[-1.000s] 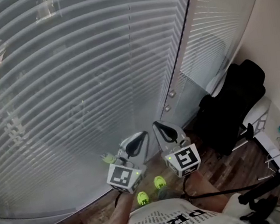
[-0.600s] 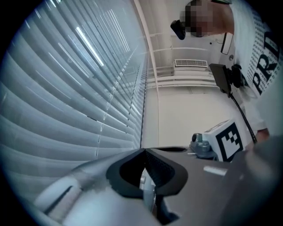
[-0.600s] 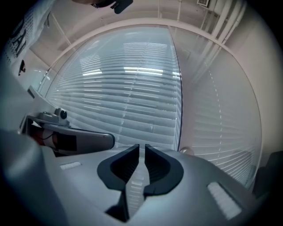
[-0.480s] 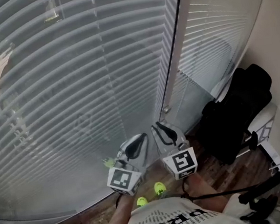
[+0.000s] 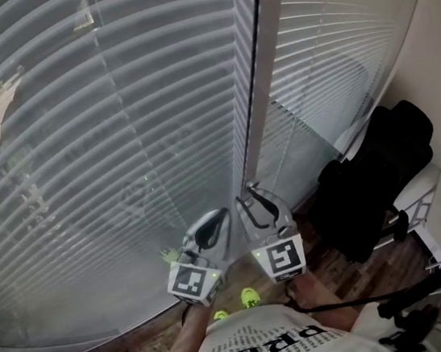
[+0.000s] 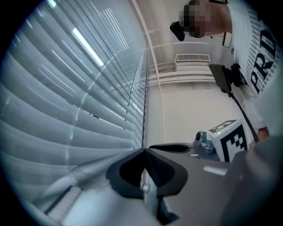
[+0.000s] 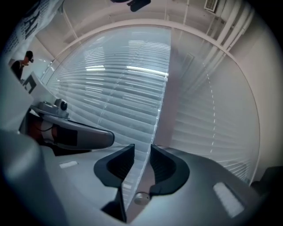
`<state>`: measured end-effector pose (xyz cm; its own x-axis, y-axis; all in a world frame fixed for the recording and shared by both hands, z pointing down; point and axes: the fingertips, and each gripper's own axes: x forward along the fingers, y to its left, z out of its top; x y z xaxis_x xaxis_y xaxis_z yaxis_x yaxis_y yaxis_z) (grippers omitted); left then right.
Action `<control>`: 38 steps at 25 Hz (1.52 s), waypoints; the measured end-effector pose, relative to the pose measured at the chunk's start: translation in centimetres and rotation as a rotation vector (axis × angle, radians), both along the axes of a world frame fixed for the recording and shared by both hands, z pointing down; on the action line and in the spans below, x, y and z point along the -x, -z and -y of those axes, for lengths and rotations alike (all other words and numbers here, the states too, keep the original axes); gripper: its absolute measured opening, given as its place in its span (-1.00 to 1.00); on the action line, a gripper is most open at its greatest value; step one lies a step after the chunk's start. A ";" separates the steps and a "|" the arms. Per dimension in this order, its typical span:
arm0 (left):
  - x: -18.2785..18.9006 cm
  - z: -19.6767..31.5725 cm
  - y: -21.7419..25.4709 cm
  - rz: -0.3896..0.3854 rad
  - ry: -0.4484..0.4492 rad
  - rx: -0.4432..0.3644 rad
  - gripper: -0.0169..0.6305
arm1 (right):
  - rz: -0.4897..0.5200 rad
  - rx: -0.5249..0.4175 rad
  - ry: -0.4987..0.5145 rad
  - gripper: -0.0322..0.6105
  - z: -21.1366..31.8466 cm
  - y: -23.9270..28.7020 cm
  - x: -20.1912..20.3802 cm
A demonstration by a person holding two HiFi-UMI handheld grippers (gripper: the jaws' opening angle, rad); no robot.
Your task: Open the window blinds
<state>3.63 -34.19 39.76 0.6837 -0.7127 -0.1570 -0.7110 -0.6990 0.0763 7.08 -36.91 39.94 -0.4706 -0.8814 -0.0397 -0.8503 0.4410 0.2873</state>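
Window blinds (image 5: pixel 118 145): hanging full length straight ahead of both grippers, slats part-tilted, daylight showing through.
Right hand-held gripper (image 7: pixel 142 149): jaws have just been opening and now stand spread, nothing pinched.
Left hand-held gripper (image 6: pixel 144 152): jaws pressed together, empty.
Implication: judged a release; blinds not yet fully open.
Unclear: thin pale line (image 7: pixel 152 119) between the right jaws, either a wand or the blind edge; cannot tell.
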 end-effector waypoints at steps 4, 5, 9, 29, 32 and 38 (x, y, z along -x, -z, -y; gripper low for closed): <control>-0.6 0.3 0.1 0.000 -0.003 -0.009 -0.97 | -0.053 -0.071 -0.037 -0.52 -0.4 1.1 -0.8; -0.7 0.4 0.0 0.003 -0.002 -0.008 -0.97 | -0.063 -0.067 -0.047 -0.52 -0.1 1.0 -1.1; -1.2 0.7 -0.6 0.019 -0.006 0.000 -0.97 | -0.049 -0.033 -0.062 -0.51 0.9 0.3 -2.3; -1.6 1.0 -1.0 0.036 -0.020 0.012 -0.97 | -0.039 0.034 -0.009 -0.48 2.4 -1.2 -2.3; -1.6 0.9 -0.8 0.028 -0.021 0.012 -0.97 | -0.039 0.038 -0.007 -0.48 2.5 -1.2 -2.2; -1.8 0.9 -1.2 0.045 -0.033 0.013 -0.97 | -0.025 0.043 -0.011 -0.48 2.5 -1.2 -2.2</control>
<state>5.46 -35.09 40.92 0.7133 -0.6911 -0.1169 -0.6902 -0.7216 0.0540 9.31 -39.36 41.17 -0.4613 -0.8872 0.0100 -0.8478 0.4441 0.2897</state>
